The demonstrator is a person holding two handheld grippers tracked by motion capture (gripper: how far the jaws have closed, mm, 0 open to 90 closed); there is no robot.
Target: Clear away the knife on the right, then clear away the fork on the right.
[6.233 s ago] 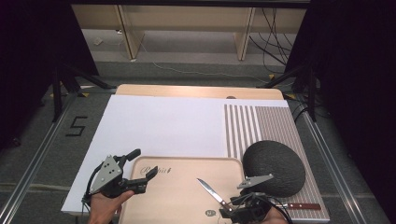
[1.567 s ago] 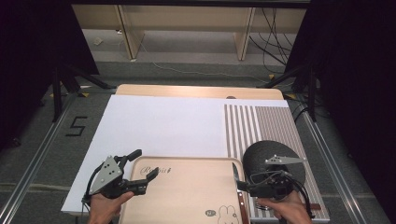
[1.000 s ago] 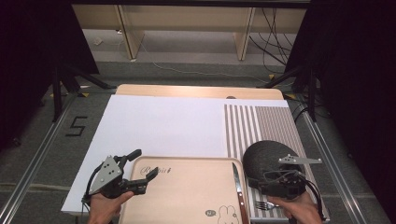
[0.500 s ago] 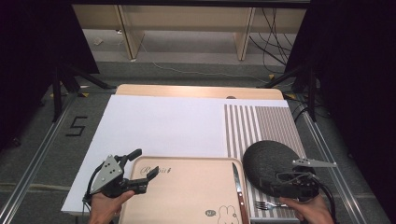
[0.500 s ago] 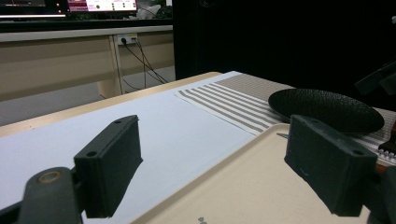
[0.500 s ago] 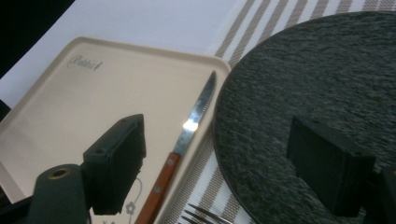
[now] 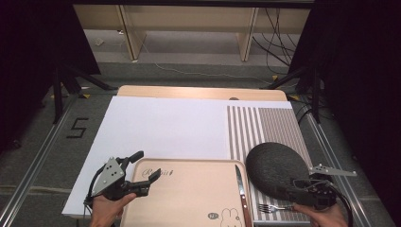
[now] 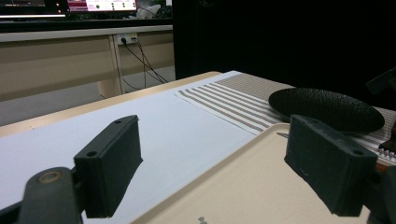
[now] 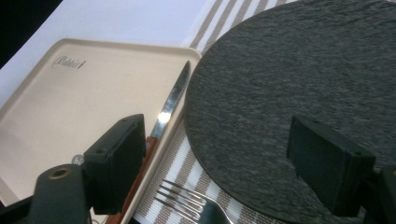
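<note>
A beige tray lies at the table's near edge. My left gripper is open, its jaws standing either side of the tray's far left corner, nothing held. A knife with a brown handle lies along the tray's right rim. A dark round plate rests on the striped placemat. In front of the plate lies a fork, its tines pointing left. My right gripper hovers open over the plate's near edge, empty.
A white sheet covers the table's left and middle. The striped placemat takes the right side. Metal rails run along both sides of the table. Beyond the far edge stand wooden shelves and cables on the floor.
My right gripper let go of the knife, which now lies along the tray's right rim, and moved right to the plate's near edge. The left gripper stayed still.
</note>
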